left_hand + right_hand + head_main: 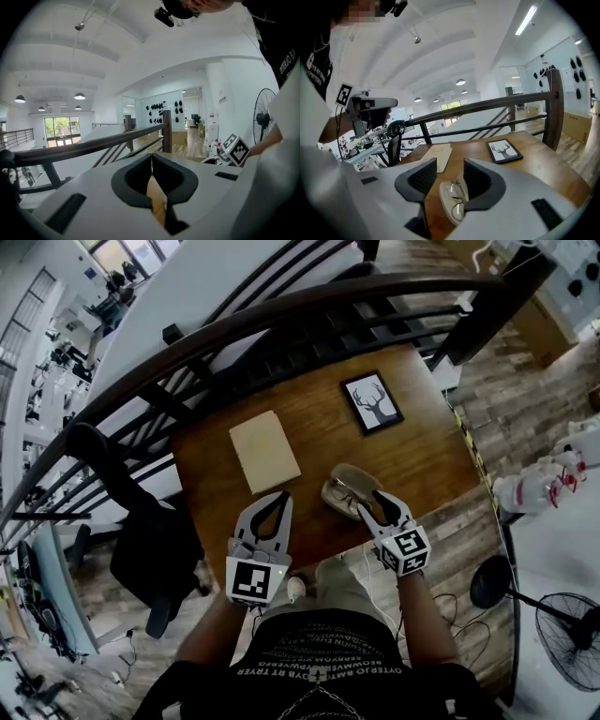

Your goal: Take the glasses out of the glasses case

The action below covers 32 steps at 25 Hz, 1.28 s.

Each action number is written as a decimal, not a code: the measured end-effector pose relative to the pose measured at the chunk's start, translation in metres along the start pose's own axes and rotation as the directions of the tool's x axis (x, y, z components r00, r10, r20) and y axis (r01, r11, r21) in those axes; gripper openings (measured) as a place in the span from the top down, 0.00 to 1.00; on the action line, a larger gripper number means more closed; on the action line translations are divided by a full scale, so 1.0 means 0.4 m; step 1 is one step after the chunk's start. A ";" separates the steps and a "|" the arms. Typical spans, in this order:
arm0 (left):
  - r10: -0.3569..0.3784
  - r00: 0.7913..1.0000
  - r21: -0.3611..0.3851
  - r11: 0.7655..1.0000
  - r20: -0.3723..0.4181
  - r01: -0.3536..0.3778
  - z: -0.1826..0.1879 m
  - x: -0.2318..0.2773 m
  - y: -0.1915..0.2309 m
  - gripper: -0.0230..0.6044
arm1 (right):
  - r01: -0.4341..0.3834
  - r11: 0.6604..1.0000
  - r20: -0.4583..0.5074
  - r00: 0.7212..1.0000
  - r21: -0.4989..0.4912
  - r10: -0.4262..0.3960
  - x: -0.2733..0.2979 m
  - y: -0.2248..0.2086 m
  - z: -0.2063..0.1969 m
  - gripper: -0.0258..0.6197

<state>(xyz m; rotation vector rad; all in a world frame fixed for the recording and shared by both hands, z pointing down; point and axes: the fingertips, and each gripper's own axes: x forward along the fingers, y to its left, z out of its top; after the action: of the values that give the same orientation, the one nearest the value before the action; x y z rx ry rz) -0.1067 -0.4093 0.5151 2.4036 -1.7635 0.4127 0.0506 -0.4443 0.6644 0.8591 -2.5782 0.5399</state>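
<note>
An open beige glasses case (345, 486) lies on the wooden table (412, 460) near its front edge, with the glasses (349, 497) lying in it. In the right gripper view the glasses (455, 198) rest in the case (446, 209) just beyond and below the jaws. My right gripper (374, 504) hovers over the case's near end, open, with nothing between its pads (425, 176). My left gripper (279, 497) is to the left of the case over bare wood. It is shut and empty; in the left gripper view (151, 158) its tips meet.
A beige notebook (264, 452) lies at the table's left and a framed deer picture (372, 402) at the far right. A dark railing (281, 315) runs behind the table. An office chair (141, 540) stands left and a floor fan (572, 634) right.
</note>
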 end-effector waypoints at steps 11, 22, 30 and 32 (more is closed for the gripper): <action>0.013 1.000 -0.012 1.000 -0.017 -0.013 -0.019 0.024 0.015 0.92 | -0.030 0.999 -0.164 0.986 0.014 0.032 0.128 -0.057 -0.193 0.71; 0.024 0.998 -0.010 1.000 -0.051 -0.025 -0.055 0.005 0.028 0.92 | -0.029 0.999 -0.274 0.961 -0.028 0.020 0.215 -0.088 -0.304 0.71; 0.036 0.997 -0.005 0.999 -0.067 -0.036 -0.069 -0.011 0.022 0.92 | -0.008 0.997 -0.350 0.936 -0.083 -0.022 0.241 -0.105 -0.361 0.84; 0.037 0.997 -0.004 0.999 -0.068 -0.037 -0.069 -0.021 0.022 0.92 | -0.002 0.995 -0.364 0.931 -0.097 -0.033 0.245 -0.106 -0.362 0.90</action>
<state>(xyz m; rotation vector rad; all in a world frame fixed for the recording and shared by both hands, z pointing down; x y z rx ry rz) -0.1213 -0.3969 0.5384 2.3272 -1.7807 0.4874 0.0361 -0.4566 0.8433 0.6728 -2.2356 0.5124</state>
